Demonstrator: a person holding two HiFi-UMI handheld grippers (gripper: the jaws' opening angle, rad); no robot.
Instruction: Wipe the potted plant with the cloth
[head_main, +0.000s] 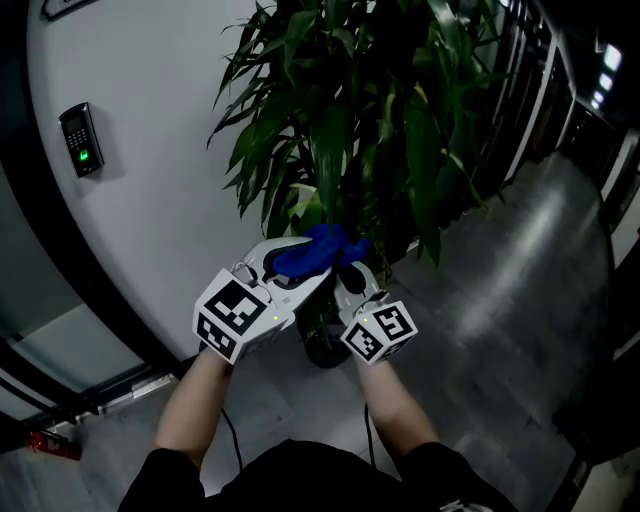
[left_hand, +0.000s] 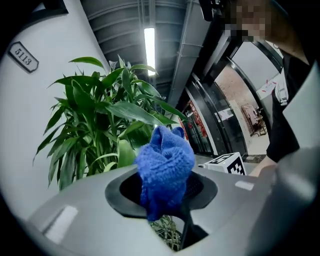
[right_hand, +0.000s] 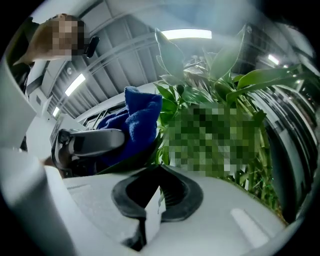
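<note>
The potted plant with long green leaves stands against a white curved wall, straight ahead of me. My left gripper is shut on a bunched blue cloth and holds it up at the lower leaves. In the left gripper view the cloth sticks up from between the jaws, with the plant just behind it. My right gripper sits right beside the left one. Its jaws are shut, and I see nothing held between them. The cloth and leaves lie close in front of it.
A keypad hangs on the wall at left. Glass doors run along the right above a grey floor. A dark pot shows below the grippers. A small red object lies at lower left.
</note>
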